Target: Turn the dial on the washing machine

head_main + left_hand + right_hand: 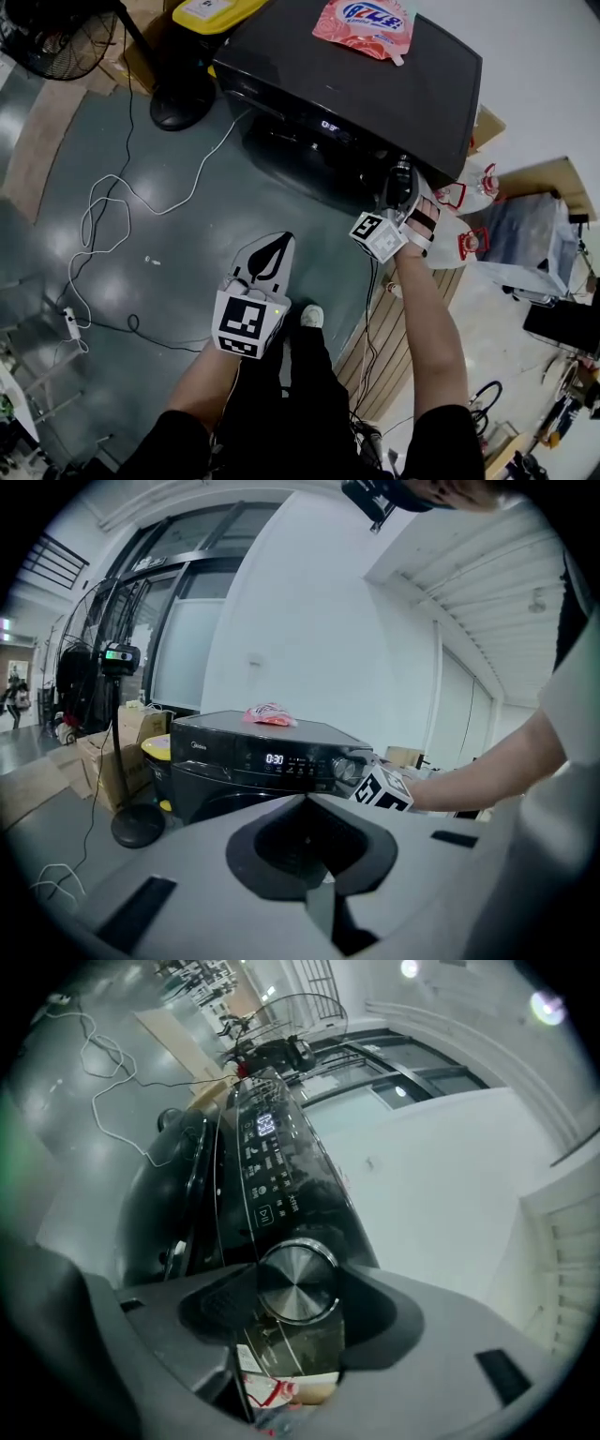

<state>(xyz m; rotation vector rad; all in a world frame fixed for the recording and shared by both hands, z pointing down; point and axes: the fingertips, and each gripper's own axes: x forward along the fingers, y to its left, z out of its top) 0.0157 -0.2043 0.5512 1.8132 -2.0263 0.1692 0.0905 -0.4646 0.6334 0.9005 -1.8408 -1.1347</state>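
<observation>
Dial (pixel 298 1282) sits at the right end of the washer (pixel 375 84) panel, clamped between the right gripper (pixel 401 180) jaws. Left gripper (pixel 306 803) hangs in front of the washer, jaws together, empty. Pink pouch (pixel 366 23) lies on the washer top.

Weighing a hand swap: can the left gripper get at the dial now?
Probably not. The right gripper is clamped round the dial, taking both its sides; the left gripper hangs shut, well short of it.

Dim, cool feeds for me: ceiling lights (pixel 410 968) sheen the floor (pixel 84 1176), washing machine (pixel 300 159) front shadowed, both gripper views warped, black-edged.
</observation>
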